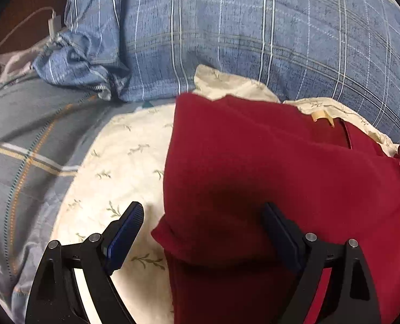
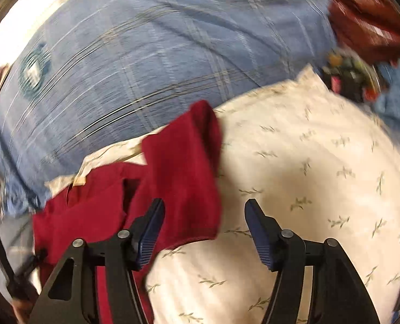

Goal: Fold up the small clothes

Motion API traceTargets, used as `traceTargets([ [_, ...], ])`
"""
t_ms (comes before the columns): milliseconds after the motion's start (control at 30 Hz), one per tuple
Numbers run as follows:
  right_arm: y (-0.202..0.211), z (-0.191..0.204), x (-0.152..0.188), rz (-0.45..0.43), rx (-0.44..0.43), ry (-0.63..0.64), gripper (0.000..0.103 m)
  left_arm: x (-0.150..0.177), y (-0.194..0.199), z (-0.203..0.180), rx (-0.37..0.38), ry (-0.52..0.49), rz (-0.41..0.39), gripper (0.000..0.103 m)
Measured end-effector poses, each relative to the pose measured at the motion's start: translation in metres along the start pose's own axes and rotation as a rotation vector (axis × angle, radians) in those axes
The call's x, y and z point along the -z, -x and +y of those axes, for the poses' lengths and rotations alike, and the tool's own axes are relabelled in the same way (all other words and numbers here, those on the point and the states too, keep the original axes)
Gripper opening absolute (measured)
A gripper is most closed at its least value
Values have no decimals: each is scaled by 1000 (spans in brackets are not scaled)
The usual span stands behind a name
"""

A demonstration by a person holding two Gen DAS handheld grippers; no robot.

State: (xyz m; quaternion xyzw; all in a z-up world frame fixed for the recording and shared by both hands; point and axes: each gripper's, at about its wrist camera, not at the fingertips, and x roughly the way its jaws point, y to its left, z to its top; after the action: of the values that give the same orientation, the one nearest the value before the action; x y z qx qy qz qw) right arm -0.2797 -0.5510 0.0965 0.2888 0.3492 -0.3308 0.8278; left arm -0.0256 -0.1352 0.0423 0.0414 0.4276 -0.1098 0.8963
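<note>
Bed surface draped in a blue plaid duvet (image 1: pixel 254 40), bulging and creased, with a round teal emblem (image 2: pixel 33 68) printed on it; same duvet blurred across the top of the right wrist view. On top of it, a cream pillow (image 1: pixel 124 167) with a small green sprig print, filling the lower right of the right wrist view as well. Spread on the pillow, a dark red garment (image 1: pixel 267 167), doubled over on itself, with a tan label (image 1: pixel 321 116) at its far edge near the duvet; one red flap (image 2: pixel 183 172) lying turned over onto the pillow in the right wrist view. A second reddish item (image 2: pixel 367 19), too blurred to name, at the far upper right. A white cable and plug (image 1: pixel 52 24) at the far left edge of the bed. Left gripper (image 1: pixel 202 224) spread wide, one blue pad over bare pillow, the other over the red cloth, neither pad pressing. Right gripper (image 2: pixel 204 216) likewise parted, nothing clamped, the left pad above the red flap's hem, the right pad above bare pillow.
</note>
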Motion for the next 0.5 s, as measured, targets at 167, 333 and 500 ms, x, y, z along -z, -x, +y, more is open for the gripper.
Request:
traceTargets([
  [167, -33, -10, 4, 64, -48, -43, 39, 2, 7, 1, 6, 11, -11, 89],
  [333, -6, -2, -15, -44, -58, 19, 4, -1, 9, 3, -8, 7, -12, 89],
  [500, 99, 30, -74, -278, -57, 206, 4, -5, 24, 10, 6, 31, -53, 89],
])
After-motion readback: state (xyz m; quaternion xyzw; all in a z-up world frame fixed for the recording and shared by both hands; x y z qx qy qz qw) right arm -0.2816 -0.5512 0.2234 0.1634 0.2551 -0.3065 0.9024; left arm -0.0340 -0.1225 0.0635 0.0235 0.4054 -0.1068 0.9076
